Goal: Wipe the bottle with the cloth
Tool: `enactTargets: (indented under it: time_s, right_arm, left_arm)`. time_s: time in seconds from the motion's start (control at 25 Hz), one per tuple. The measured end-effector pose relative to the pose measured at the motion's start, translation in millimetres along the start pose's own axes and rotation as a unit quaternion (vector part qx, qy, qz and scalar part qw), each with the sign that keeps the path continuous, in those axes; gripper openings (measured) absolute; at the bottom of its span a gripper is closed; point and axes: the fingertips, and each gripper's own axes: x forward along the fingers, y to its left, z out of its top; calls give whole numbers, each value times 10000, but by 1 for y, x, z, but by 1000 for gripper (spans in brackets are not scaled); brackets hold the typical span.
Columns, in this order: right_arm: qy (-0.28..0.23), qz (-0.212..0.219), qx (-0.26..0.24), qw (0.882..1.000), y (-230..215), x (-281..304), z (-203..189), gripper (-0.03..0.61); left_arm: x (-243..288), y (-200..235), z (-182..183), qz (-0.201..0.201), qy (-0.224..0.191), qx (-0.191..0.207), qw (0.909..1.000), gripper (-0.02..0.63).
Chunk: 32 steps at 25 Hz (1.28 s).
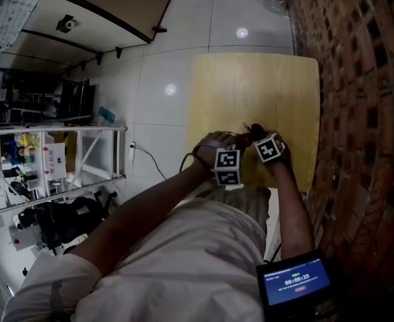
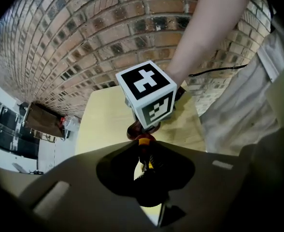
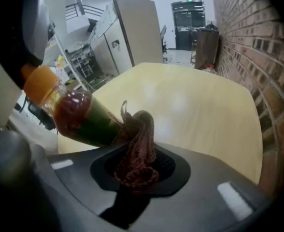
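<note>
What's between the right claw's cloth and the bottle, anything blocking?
Nothing visible. The cloth pinched in the right claw lies right against the bottle at its green label, with no gap showing. The left claw grips the bottle, tilted above the table.

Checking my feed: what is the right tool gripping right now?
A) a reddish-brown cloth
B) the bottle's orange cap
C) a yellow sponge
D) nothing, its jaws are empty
A: the right gripper view shows a bunched reddish-brown cloth clamped in the right tool, with its free end lying against the bottle.
</note>
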Motion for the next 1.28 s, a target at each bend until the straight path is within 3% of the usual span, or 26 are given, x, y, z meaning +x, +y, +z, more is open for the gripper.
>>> enactTargets:
  time_s: [0.08, 0.16, 0.24, 0.32, 0.48, 0.64, 0.88, 1.04, 1.28]
  right_arm:
    - [-361, -39, 1012, 9942, -16, -17, -3, 81]
    - [-969, -60, 2095, 9730, -32, -34, -10, 81]
    - [-1445, -1, 2733, 9510, -34, -51, -22, 81]
    - [-1841, 303, 2947, 9372, -15, -68, -27, 81]
    - [-2525, 1061, 2852, 9185, 46, -93, 1, 81]
    - [-2887, 1171, 3015, 9011, 60, -102, 31, 81]
    - [-2633, 869, 2969, 9138, 60, -75, 36, 79]
    - [-2637, 780, 2922, 9159, 55, -71, 41, 78]
    - [-2660, 751, 2906, 9161, 57, -67, 40, 78]
  left_arm:
    - [0, 3, 2, -23, 4, -241, 9997, 89]
    - [0, 10, 2, -50, 2, -634, 9980, 89]
    - [-1, 18, -1, -85, -10, -1077, 9942, 89]
    - [-3, 24, -3, -123, -14, -1483, 9889, 89]
    - [-4, 32, -9, -132, 37, -2096, 9777, 89]
    - [-3, 40, -3, -109, 46, -2170, 9761, 89]
    - [-2, 37, -11, -8, -30, -2232, 9748, 89]
    - [-2, 45, -14, -3, -122, -2530, 9674, 89]
    - [-4, 45, -20, 26, -226, -2511, 9677, 87]
